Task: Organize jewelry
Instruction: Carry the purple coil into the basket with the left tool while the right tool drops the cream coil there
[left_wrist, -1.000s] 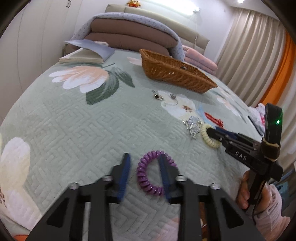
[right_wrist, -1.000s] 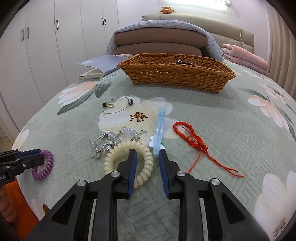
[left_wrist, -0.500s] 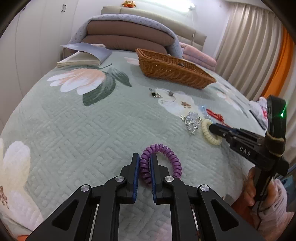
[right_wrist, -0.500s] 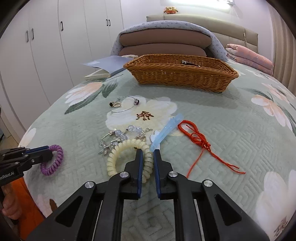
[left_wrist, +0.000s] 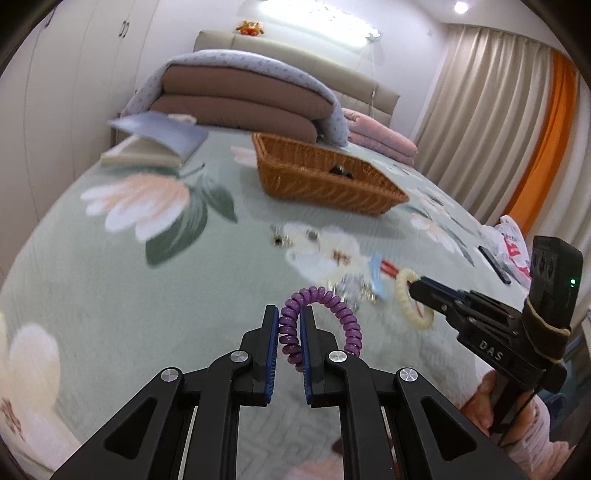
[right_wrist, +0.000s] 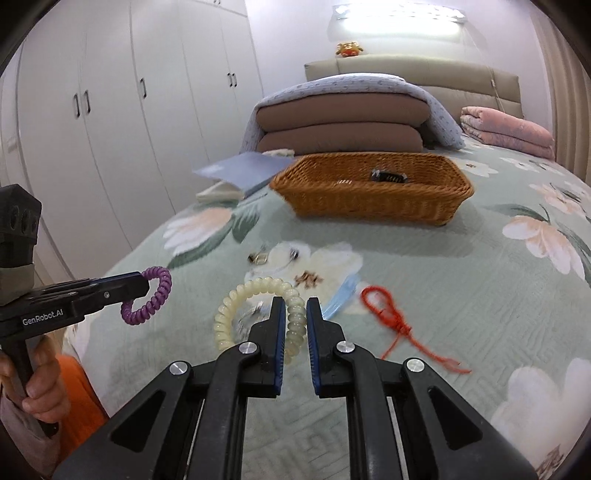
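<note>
Grippers are now lifting clamped coils: left gripper (left_wrist: 289, 334) purple spiral bracelet (left_wrist: 320, 325), right gripper (right_wrist: 295, 320) cream spiral bracelet (right_wrist: 258, 312), wicker basket (right_wrist: 373, 197) waiting at twelve o'clock.

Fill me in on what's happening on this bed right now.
A person is tidying jewelry with a handheld gripper in each hand. The left gripper is shut on a purple coil bracelet, and the right gripper is shut on a cream coil bracelet; both appear lifted off the bedspread. The wicker basket sits farther up the bed with a couple of items inside. A red cord, a blue clip and some small pieces remain loose.
</note>
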